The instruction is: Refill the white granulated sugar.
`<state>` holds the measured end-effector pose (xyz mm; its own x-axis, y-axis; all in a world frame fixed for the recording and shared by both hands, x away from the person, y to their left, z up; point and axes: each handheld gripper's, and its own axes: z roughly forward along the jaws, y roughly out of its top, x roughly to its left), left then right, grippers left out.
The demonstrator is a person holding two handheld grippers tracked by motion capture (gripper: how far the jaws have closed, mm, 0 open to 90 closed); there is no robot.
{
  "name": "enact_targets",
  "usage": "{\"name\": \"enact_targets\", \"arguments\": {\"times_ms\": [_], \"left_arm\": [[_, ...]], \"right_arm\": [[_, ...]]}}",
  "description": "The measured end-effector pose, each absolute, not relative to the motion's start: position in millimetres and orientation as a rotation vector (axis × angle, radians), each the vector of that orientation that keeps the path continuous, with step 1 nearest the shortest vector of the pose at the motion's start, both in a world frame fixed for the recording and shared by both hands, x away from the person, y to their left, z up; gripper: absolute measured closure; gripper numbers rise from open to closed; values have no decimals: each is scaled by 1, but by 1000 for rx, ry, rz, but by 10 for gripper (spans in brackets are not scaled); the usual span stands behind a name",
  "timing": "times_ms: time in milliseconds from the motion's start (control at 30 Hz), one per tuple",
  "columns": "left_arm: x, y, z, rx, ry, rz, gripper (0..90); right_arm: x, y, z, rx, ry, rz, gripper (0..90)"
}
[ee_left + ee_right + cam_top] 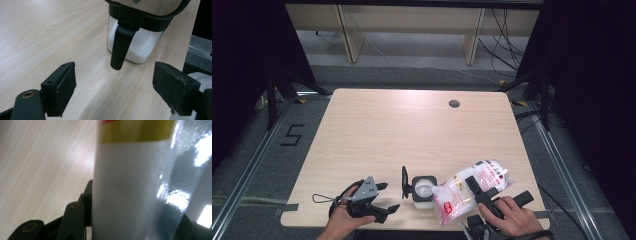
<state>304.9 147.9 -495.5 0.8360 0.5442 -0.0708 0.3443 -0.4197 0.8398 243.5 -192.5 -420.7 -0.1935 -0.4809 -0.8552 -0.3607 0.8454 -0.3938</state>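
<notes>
A clear square container (423, 191) with a black rim stands near the table's front edge, partly filled with white grains, its black lid (404, 182) flipped up on its left side. In the left gripper view the container (135, 47) is just ahead, a black tab (121, 46) hanging down its front. My left gripper (388, 196) (115, 92) is open, a short way left of it and holding nothing. My right gripper (477, 189) (132, 225) is shut on a clear plastic bag (464, 192) (130, 182) of white grains with a red and white label. The bag's corner is tilted to the container's mouth.
The light wooden table (412, 130) has a round cable hole (454, 103) at the back right. The container and both hands sit close to the front edge (362, 226). Grey floor with metal rails surrounds the table, and wooden shelf legs stand behind it.
</notes>
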Motion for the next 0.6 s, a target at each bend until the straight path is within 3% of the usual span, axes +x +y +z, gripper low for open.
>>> {"name": "enact_targets", "arguments": {"times_ms": [600], "left_arm": [[306,148,-495,2056,634,271,187]], "right_arm": [[245,-195,-419,-638,1814,-104,598]]}}
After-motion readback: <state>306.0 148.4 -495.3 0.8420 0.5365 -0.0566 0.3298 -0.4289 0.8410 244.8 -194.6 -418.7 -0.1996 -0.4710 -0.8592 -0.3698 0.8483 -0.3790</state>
